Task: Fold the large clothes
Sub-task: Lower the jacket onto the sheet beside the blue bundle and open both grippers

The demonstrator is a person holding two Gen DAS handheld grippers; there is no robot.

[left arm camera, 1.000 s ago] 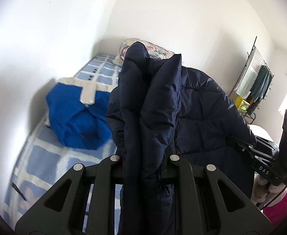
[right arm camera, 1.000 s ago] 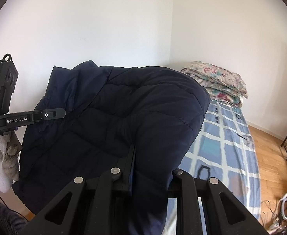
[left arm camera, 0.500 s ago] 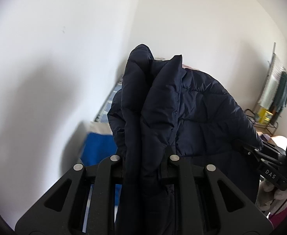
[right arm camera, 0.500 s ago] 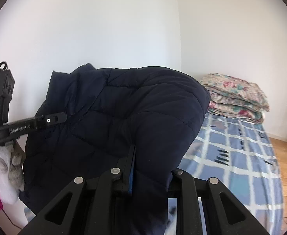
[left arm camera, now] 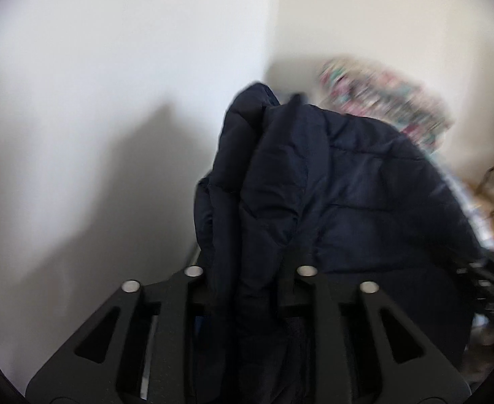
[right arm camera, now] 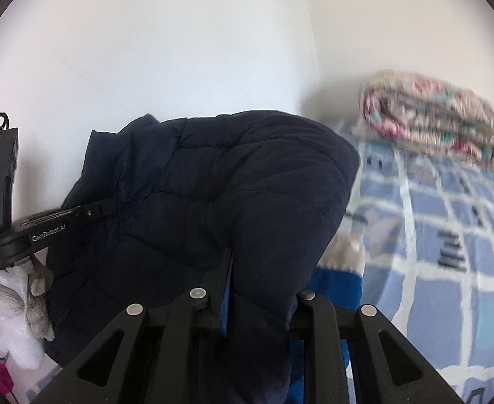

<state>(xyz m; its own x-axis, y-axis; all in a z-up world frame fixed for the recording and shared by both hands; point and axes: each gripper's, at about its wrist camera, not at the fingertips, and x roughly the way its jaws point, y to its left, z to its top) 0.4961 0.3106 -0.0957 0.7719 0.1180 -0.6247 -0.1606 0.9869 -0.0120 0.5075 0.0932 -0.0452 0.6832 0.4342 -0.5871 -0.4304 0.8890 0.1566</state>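
Observation:
A navy quilted puffer jacket (left arm camera: 348, 185) hangs stretched between my two grippers above the bed. The left gripper (left arm camera: 247, 289) has a bunched edge of the jacket between its fingers; its jaws are opening, and the padded cloth still fills the gap. The right gripper (right arm camera: 260, 289) holds the other edge of the jacket (right arm camera: 213, 185) the same way, its jaws opening too. The left gripper (right arm camera: 78, 215) shows at the left of the right wrist view, biting the cloth. The right gripper (left arm camera: 482, 279) is a blur at the right edge of the left wrist view.
Below lies a bed with a blue checked sheet (right arm camera: 449, 235). A folded floral quilt (right arm camera: 432, 118) sits at its head. A bright blue garment with beige trim (right arm camera: 334, 282) lies under the jacket. White walls stand close on the left. A white-gloved hand (right arm camera: 7, 303) holds the left gripper.
Both grippers have swung sideways and down with the jacket still between them. The quilt and the wall corner now look nearer. The left fingers stand slightly wider apart.

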